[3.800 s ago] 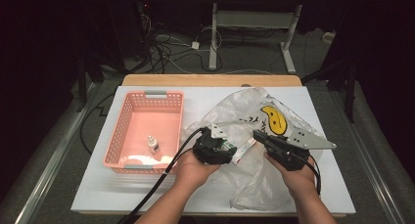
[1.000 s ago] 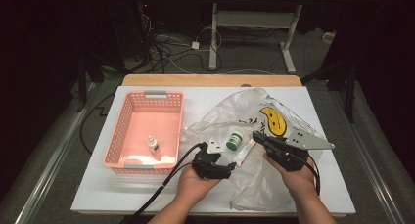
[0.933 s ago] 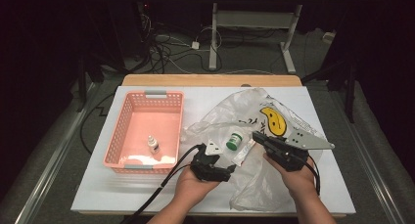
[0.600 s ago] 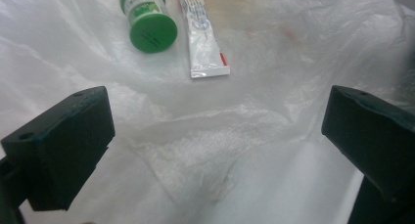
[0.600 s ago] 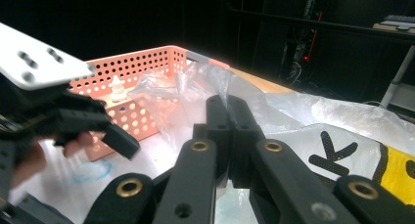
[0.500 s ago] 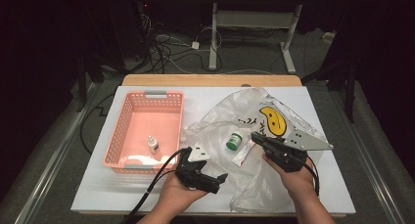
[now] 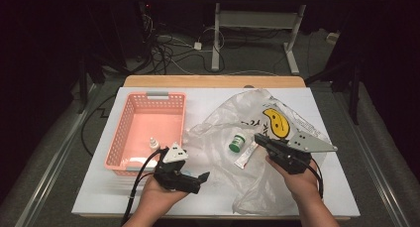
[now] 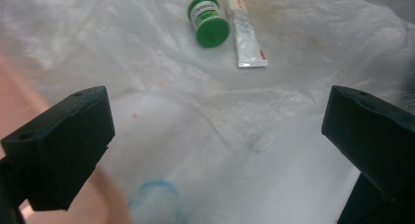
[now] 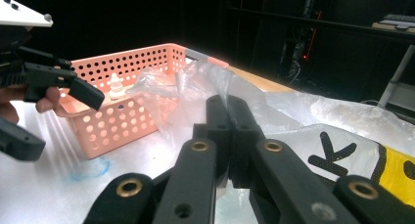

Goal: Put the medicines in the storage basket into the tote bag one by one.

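Observation:
A clear plastic bag with a yellow smiley print lies crumpled on the white table. On it lie a green-capped bottle and a small white tube. My left gripper is held near the table's front, left of the bag; its jaws have just been opening and stand open with nothing between them. My right gripper is shut on a fold of the bag, right of the bottle.
A pink perforated basket stands at the left with a small white dropper bottle inside. The left gripper shows far off in the right gripper view. A faint blue ring marks the table.
My left gripper has let go of the green bottle, opened wide and drawn back towards the front left. The bottle stays on the bag. The right gripper has kept still.

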`<action>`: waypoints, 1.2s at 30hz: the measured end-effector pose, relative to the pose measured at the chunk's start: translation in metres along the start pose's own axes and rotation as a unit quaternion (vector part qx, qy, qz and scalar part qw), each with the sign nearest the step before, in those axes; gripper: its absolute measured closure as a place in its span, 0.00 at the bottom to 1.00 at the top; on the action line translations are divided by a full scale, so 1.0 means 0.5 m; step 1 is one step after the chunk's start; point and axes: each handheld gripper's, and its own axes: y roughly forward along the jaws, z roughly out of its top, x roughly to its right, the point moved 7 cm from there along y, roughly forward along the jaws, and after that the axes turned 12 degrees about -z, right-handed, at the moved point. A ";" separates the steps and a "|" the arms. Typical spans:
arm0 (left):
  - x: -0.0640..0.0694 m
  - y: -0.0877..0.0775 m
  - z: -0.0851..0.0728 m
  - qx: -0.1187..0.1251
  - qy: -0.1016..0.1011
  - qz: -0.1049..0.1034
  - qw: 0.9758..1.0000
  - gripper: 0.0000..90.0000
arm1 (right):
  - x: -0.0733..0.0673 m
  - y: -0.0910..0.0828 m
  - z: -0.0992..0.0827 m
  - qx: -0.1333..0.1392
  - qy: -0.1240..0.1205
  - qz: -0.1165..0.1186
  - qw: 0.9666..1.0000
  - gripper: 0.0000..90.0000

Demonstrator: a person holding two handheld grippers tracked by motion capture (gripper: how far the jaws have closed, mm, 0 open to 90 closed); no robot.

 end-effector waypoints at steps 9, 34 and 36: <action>-0.054 -0.059 -0.023 0.017 -0.021 0.039 0.999 0.00 | 0.005 0.000 -0.003 -0.001 0.005 -0.002 1.000 1.00; -0.163 -0.160 -0.062 0.057 -0.078 0.110 0.989 0.00 | 0.019 -0.005 -0.001 0.003 0.008 -0.007 1.000 1.00; -0.168 -0.159 -0.057 0.061 -0.077 0.109 0.989 0.00 | 0.017 -0.004 -0.001 0.001 0.008 -0.006 1.000 1.00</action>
